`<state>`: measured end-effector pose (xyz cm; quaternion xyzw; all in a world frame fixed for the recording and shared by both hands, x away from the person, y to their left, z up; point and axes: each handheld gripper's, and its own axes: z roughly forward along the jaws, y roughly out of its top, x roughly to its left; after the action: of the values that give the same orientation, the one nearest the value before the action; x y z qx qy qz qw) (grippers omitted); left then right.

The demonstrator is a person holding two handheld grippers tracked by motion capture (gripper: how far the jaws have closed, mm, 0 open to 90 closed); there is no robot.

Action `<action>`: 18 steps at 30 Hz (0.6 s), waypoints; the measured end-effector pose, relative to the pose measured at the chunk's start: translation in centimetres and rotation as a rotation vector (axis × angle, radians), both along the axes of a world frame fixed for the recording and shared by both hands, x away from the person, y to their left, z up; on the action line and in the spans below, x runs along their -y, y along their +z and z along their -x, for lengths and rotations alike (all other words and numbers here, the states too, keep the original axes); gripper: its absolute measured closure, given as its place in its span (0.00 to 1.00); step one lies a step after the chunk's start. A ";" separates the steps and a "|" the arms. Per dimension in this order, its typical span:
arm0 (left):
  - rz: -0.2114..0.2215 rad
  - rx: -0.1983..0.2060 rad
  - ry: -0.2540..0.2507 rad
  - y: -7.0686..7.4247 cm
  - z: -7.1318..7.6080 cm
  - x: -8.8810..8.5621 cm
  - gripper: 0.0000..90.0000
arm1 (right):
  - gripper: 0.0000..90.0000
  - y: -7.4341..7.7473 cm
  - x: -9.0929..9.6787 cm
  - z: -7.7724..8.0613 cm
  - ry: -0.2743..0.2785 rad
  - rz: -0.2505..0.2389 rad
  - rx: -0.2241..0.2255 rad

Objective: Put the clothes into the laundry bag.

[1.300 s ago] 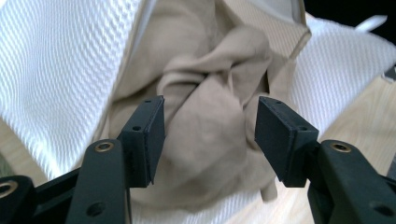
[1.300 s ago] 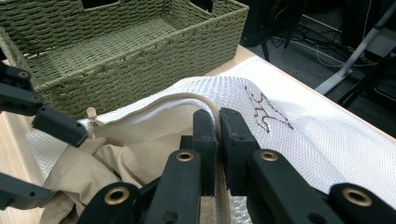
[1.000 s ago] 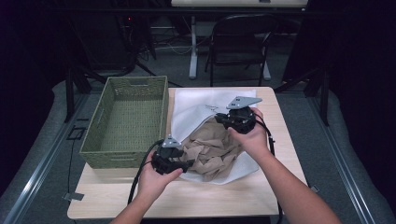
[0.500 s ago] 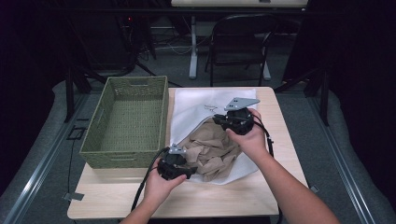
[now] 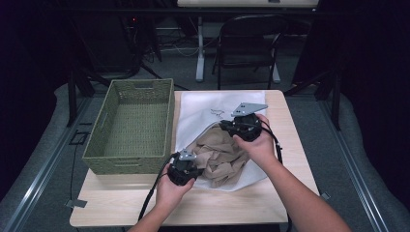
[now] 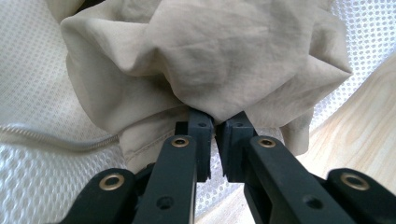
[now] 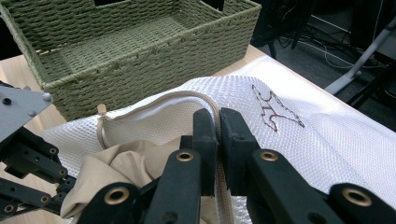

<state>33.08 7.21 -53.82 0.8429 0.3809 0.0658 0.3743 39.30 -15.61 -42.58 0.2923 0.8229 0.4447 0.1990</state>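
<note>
High view: my left tool [image 5: 186, 167] sits at the near edge of the beige garment [image 5: 220, 157], its jaws having just closed on a fold of that cloth. The garment lies bunched in the open mouth of the white mesh bag [image 5: 212, 106], which is spread on the tabletop [image 5: 145, 205] just right of the green woven basket [image 5: 133, 128]. My right tool [image 5: 231, 126] rests at the far side of the garment, clamped on the bag's upper edge.

Left gripper view: my left tool [image 6: 215, 128] has its jaws pressed together on a pinch of the beige garment [image 6: 224, 56]; mesh bag [image 6: 28, 84] lies behind and beneath the garment, and bare tabletop [image 6: 369, 135] lies to the right of it.

Right gripper view: my right tool [image 7: 218, 122] is closed on the zipper edge of the mesh bag [image 7: 327, 144]. The garment [image 7: 126, 170] lies inside the bag opening, below that edge; the basket [image 7: 140, 51] stands just beyond the bag, and my left tool [image 7: 62, 185] grips the garment's left side.
</note>
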 end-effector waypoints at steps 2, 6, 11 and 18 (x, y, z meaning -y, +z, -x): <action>0.003 -0.002 0.002 0.1 -0.2 0.2 0.96 | 0.95 0.0 0.0 0.0 0.001 0.000 -0.001; -0.001 0.005 0.000 0.3 -0.6 0.9 0.97 | 0.95 0.0 -0.1 0.1 0.008 -0.002 -0.001; -0.006 0.006 -0.007 0.6 -1.5 2.0 0.98 | 0.95 0.0 -0.3 0.3 0.015 0.001 0.001; -0.010 0.013 -0.004 1.1 -2.6 3.3 0.98 | 0.95 0.0 -0.3 0.4 0.019 -0.012 -0.001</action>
<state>35.71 3.94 -52.69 0.8451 0.3764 0.0725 0.3727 38.95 -15.32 -42.56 0.2858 0.8232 0.4512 0.1925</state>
